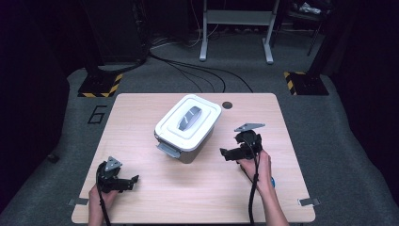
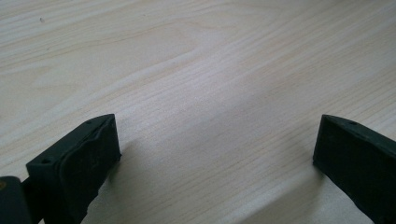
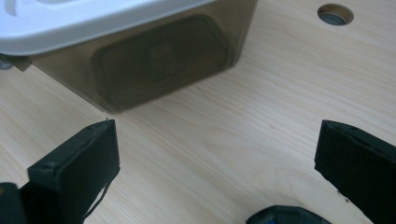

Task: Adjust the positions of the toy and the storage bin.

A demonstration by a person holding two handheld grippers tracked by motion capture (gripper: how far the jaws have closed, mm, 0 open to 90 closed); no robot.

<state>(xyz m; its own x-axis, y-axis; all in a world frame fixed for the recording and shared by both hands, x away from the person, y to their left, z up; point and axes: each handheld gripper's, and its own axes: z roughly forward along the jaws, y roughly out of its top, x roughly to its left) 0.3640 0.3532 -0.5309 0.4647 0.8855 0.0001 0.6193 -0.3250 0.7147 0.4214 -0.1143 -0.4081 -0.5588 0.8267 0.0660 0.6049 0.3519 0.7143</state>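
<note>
A lidded storage box (image 1: 188,128) with a white lid (image 1: 189,120) and a smoky translucent body stands near the middle of the wooden table (image 1: 197,188), set at an angle to the table edges; a grey handle (image 1: 188,117) lies along the lid, and a grey latch (image 1: 168,150) hangs at the near end. The right gripper (image 1: 231,153) is just beside the box's right side and apart from it, with bare table between them. In the right gripper view its jaws stand wide apart and empty, and the box's dark side wall (image 3: 159,60) faces them from ahead and to the left, not between them. A round cable hole (image 3: 335,14) shows in the tabletop beyond. The right hand (image 1: 259,165) holds its gripper raised and turned toward the box, the forearm coming in from the bottom edge. The left gripper (image 1: 126,182) sits low near the table's front left corner, well apart from the box, held by the left hand (image 1: 101,194). In the left gripper view its jaws are also wide apart over bare wood; whether they touch the surface is not clear.
</note>
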